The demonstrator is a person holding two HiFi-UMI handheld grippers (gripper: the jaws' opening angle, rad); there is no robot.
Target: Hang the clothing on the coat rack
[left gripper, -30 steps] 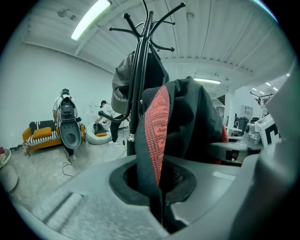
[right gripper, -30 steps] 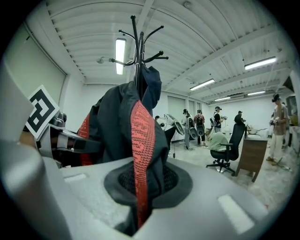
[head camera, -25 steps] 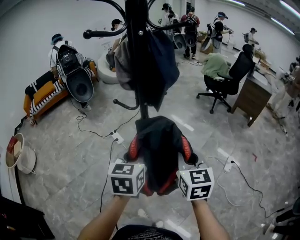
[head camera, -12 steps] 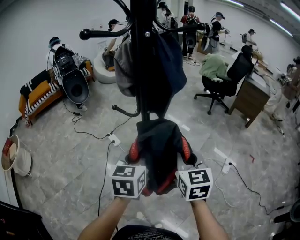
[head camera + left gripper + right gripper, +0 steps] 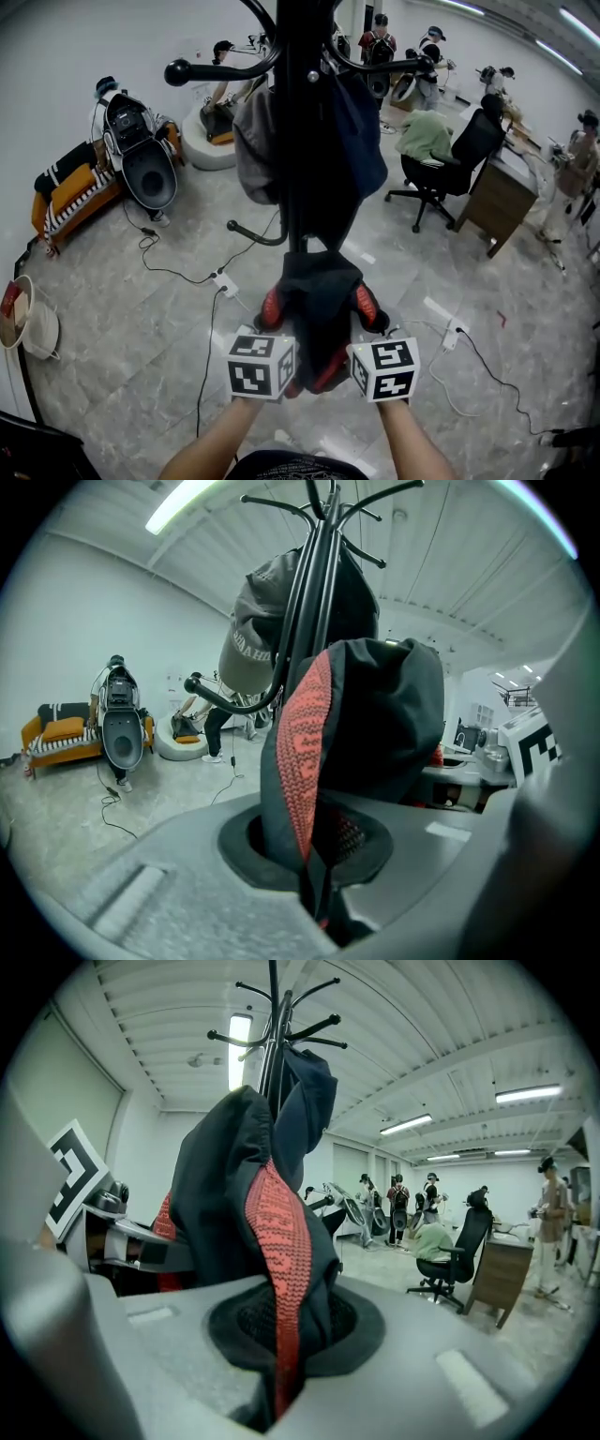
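A black garment with red trim [image 5: 319, 305] hangs between my two grippers, right in front of the black coat rack [image 5: 305, 122]. My left gripper [image 5: 274, 321] is shut on the garment's left side, its red band [image 5: 302, 752] pinched in the jaws. My right gripper [image 5: 364, 319] is shut on the right side, where another red band [image 5: 279, 1241] runs down into the jaws. The rack carries a grey garment [image 5: 255, 150] and a dark blue one [image 5: 361, 141]. Its upper hooks [image 5: 281, 1026] show bare in the right gripper view.
A curved black rack arm [image 5: 220, 70] juts left. Cables and power strips [image 5: 223, 279] lie on the tiled floor. An office chair [image 5: 450, 164] and a wooden desk [image 5: 506, 192] stand to the right, an orange sofa [image 5: 70, 192] to the left. Several people stand at the back.
Both grippers have carried the garment forward, closer to the coat rack's pole. The rack looms larger and the garment's top now meets the hanging clothes. Both grips are unchanged.
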